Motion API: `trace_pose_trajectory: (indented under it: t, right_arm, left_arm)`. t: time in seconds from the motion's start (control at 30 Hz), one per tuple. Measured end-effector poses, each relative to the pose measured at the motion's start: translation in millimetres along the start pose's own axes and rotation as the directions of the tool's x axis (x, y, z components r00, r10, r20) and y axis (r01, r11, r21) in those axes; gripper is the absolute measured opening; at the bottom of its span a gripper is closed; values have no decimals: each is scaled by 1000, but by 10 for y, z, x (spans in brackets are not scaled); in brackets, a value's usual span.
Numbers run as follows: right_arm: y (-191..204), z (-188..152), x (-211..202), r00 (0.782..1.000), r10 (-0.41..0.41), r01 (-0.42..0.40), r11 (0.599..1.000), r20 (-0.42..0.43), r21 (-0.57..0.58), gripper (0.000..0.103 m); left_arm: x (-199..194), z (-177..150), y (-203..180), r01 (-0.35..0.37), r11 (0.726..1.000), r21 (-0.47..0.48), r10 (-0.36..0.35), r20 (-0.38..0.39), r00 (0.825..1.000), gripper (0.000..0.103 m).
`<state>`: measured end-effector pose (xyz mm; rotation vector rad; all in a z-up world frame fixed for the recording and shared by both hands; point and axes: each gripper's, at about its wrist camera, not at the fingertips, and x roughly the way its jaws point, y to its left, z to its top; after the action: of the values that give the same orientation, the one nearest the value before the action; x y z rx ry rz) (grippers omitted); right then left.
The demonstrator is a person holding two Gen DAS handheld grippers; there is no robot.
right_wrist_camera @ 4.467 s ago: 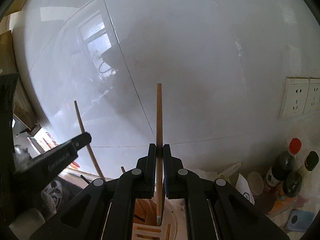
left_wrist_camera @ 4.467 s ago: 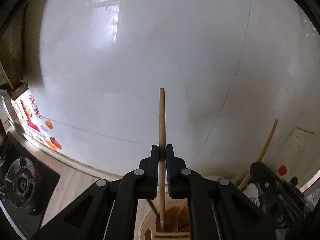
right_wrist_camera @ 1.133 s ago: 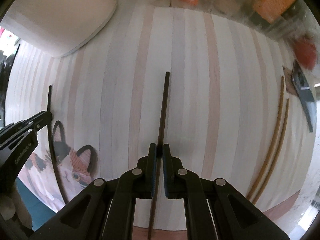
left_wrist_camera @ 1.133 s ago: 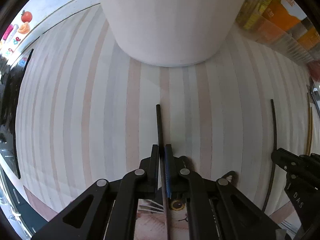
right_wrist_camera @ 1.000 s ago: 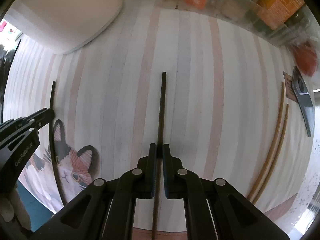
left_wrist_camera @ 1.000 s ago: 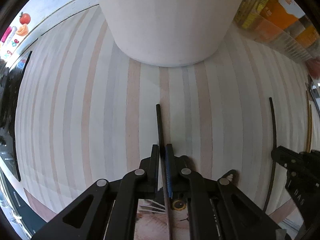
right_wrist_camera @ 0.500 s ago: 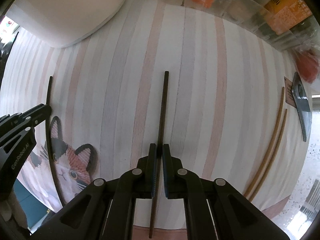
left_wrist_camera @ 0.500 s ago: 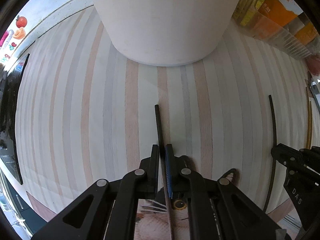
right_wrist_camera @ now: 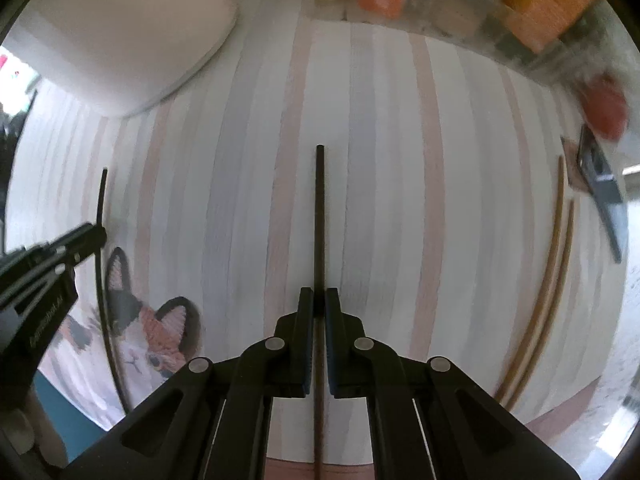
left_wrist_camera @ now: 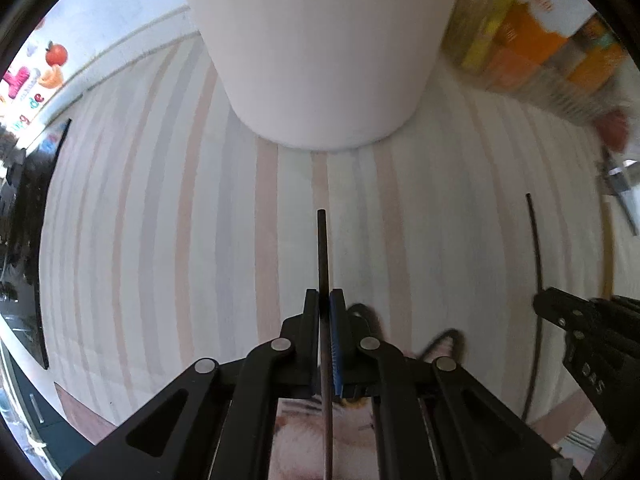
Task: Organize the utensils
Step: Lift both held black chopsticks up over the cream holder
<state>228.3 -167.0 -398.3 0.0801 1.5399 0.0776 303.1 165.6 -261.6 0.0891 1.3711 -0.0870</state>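
Because each dark chopstick is thin, stiff and light, a narrow pinch is enough to carry it, though the smooth round shaft will, I judge, pivot or slide if gripped far from its middle. The left gripper (left_wrist_camera: 325,300) is closed tight on one chopstick (left_wrist_camera: 322,248), which runs straight out ahead of the fingertips toward the white tub (left_wrist_camera: 320,60) and back between the fingers past the bottom of the view; the pads hold it partway along, with more length showing ahead than a tip grip would leave. Under these fingers lies the cat mat (left_wrist_camera: 320,432) on the striped cloth (left_wrist_camera: 160,240). To the right, the right gripper (right_wrist_camera: 319,300) is likewise clamped on the second chopstick (right_wrist_camera: 319,216), which projects well ahead of its fingertips and trails back between them. Far right of those fingers two tan chopsticks (right_wrist_camera: 548,280) lie side by side on the cloth, light too and best pinched near mid-length.
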Motion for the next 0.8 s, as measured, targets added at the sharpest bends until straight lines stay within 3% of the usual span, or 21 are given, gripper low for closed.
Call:
trace_pose_trajectory:
  t: [0.23, 0.4, 0.57, 0.8]
  right_arm:
    - [-76, -168, -504, 988, 88, -90, 996, 130, 13, 5]
    - [-179, -223, -970, 959, 131, -134, 991, 252, -5, 5]
    - [-275, -139, -1585, 908, 160, -170, 985, 387, -7, 5]
    - [-285, 174, -2714, 779, 190, -192, 979, 598, -62, 5]
  left_arm:
    - [-670, -97, 26, 75, 997, -22, -72, 133, 989, 2]
    - [-1195, -85, 43, 109, 994, -23, -100, 252, 963, 2]
    - [-1803, 63, -16, 138, 990, 10, -131, 390, 912, 2]
    - [-2649, 462, -93, 190, 979, 73, -199, 541, 817, 1]
